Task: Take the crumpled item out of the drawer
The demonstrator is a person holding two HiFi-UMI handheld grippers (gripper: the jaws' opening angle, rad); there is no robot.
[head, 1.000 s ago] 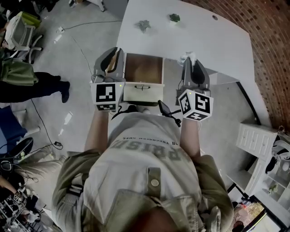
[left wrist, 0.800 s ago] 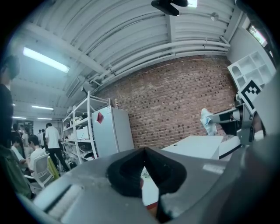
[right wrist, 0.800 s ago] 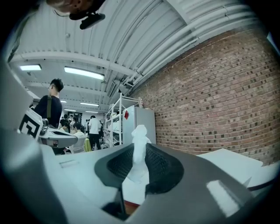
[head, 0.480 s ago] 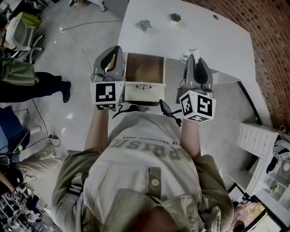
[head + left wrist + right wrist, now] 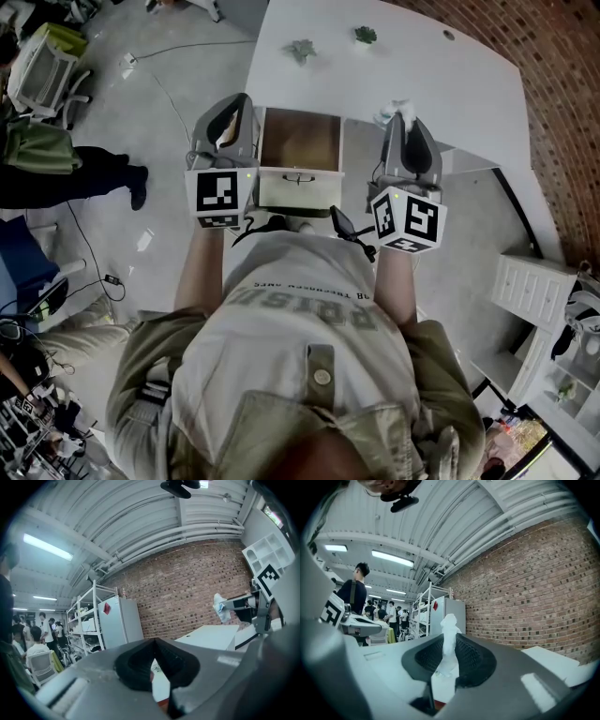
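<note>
Extraction looks all but done, judging from how things lie. At the left of the head view, the left gripper (image 5: 234, 111) hangs just beside the left wall of the open drawer (image 5: 298, 187). Its jaws are pressed together with nothing between them, and it appears to play no part in the hold. The drawer stands pulled out from under the white worktop (image 5: 394, 66). Its brown floor shows bare, though the strip right behind the front panel is hard to make out.

To the right of the drawer, the right gripper (image 5: 398, 120) points roughly level at the worktop's near edge. Its jaws are clamped on the crumpled white wad (image 5: 449, 639), paper or tissue, which sticks up above the pads. The wad is outside the drawer and off every surface, carried only by that grip. What remains is probably small: keeping the clamp firm, and perhaps setting the wad down on the worktop.
</note>
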